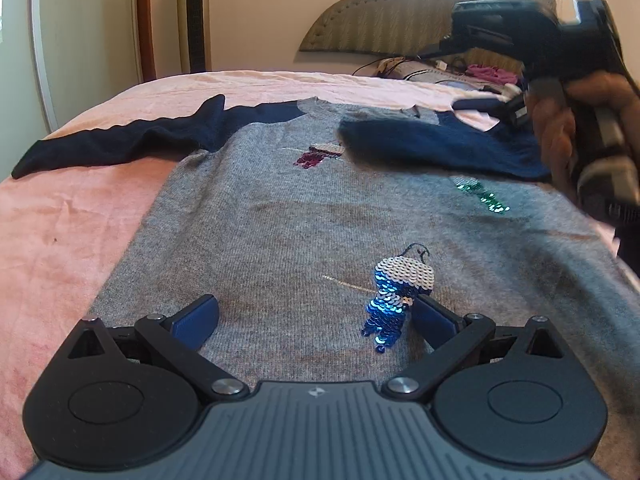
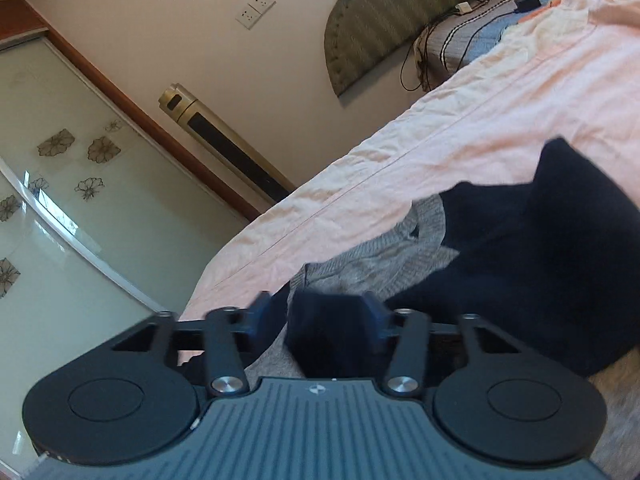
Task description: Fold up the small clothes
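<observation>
A small grey sweater (image 1: 288,216) with navy sleeves and sequin figures lies flat on a pink bedspread (image 1: 68,248). Its left navy sleeve (image 1: 120,140) stretches out to the left. Its right navy sleeve (image 1: 436,144) is folded across the chest. My left gripper (image 1: 316,316) is open and hovers low over the sweater's hem, beside a blue sequin figure (image 1: 394,300). My right gripper (image 2: 320,316) has its jaws partly open around the navy sleeve cuff (image 2: 328,328); whether they press the cloth I cannot tell. In the left wrist view it appears blurred at the far right, held by a hand (image 1: 560,128).
A padded headboard (image 1: 420,16) stands at the far end of the bed, with cables, a charger and pink cloth (image 1: 488,72) before it. A tall gold tower fan (image 1: 194,12) stands by the wall at the left. A glass wardrobe door (image 2: 60,220) is beyond the bed's left edge.
</observation>
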{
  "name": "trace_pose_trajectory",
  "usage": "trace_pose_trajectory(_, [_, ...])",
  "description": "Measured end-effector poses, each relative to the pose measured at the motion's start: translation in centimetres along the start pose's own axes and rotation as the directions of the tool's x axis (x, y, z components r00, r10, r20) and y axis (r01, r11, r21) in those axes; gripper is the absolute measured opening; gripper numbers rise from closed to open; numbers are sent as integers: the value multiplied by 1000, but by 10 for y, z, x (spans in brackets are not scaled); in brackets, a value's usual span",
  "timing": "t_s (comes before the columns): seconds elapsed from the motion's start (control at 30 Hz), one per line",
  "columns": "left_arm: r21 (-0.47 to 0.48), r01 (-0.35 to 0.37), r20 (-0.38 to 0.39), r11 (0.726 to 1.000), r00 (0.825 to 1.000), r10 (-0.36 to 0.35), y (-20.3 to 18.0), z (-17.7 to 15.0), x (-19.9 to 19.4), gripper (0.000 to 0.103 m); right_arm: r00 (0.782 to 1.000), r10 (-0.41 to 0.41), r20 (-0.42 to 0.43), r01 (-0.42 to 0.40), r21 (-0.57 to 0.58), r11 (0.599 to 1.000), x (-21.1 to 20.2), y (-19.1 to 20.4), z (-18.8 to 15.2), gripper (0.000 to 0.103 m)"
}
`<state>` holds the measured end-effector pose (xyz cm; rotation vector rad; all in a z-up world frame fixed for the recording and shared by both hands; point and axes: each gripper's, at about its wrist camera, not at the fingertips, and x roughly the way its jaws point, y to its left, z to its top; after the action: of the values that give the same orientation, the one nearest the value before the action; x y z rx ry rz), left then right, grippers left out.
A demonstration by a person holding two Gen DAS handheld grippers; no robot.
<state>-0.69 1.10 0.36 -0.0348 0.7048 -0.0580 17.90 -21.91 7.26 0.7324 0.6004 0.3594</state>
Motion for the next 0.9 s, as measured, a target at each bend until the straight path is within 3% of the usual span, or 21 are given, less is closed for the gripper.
trace_pose_trajectory(0.07, [-33,53,9,998,999,-53,10,5,-8,103,1000,-6,-9,6,-26,1000,-23,-3,-14,66])
trace_pose_trajectory(0.13, [-100,157,38,983,987,-154,22,23,-17,103,999,-31,-11,30,-78,996,-46,-15,-28,66])
trace_pose_trajectory(0.2, [-174,265,67,948,964,-257,32,50,-13,103,994,-108,-2,107,-138,985,-63,-28,-40,67])
trace_pose_trajectory(0.3, [-262,394,42,881,917,-397,34,97,30,103,982,-187,12,186,-174,967,-76,-49,-56,68])
trace_pose_trajectory(0.33, [-289,402,28,869,911,-413,33,108,50,103,978,-206,19,205,-186,961,-77,-55,-62,68])
trace_pose_trajectory(0.4, [-346,350,-25,870,924,-382,27,125,88,103,985,-170,40,175,-163,971,-84,-60,-66,67])
trace_pose_trajectory(0.47, [-389,339,-77,857,915,-397,20,132,120,103,988,-151,36,155,-151,976,-86,-63,-66,74])
trace_pose_trajectory(0.5, [-398,318,-95,861,919,-383,15,133,132,99,989,-143,35,147,-146,978,-86,-65,-64,74])
trace_pose_trajectory(0.57, [-349,277,-103,895,938,-330,-2,136,146,96,992,-125,34,129,-131,983,-87,-69,-64,76])
trace_pose_trajectory(0.6, [-314,267,-96,911,946,-310,-11,138,149,80,993,-117,35,120,-125,985,-88,-70,-63,77])
trace_pose_trajectory(0.63, [-281,264,-119,923,944,-307,-17,141,154,23,994,-109,34,112,-121,986,-86,-71,-62,78])
trace_pose_trajectory(0.67, [-256,230,-161,939,948,-276,-24,144,160,5,994,-102,34,106,-117,988,-87,-71,-62,79])
trace_pose_trajectory(0.73, [-203,194,-151,960,962,-227,-31,149,161,6,995,-93,34,96,-109,989,-86,-71,-61,80])
trace_pose_trajectory(0.8, [-136,168,-90,976,979,-181,-32,157,147,6,996,-88,34,91,-106,990,-86,-71,-62,80])
trace_pose_trajectory(0.9, [-88,127,-19,988,991,-129,-15,171,125,5,996,-81,32,84,-107,991,-86,-70,-62,82])
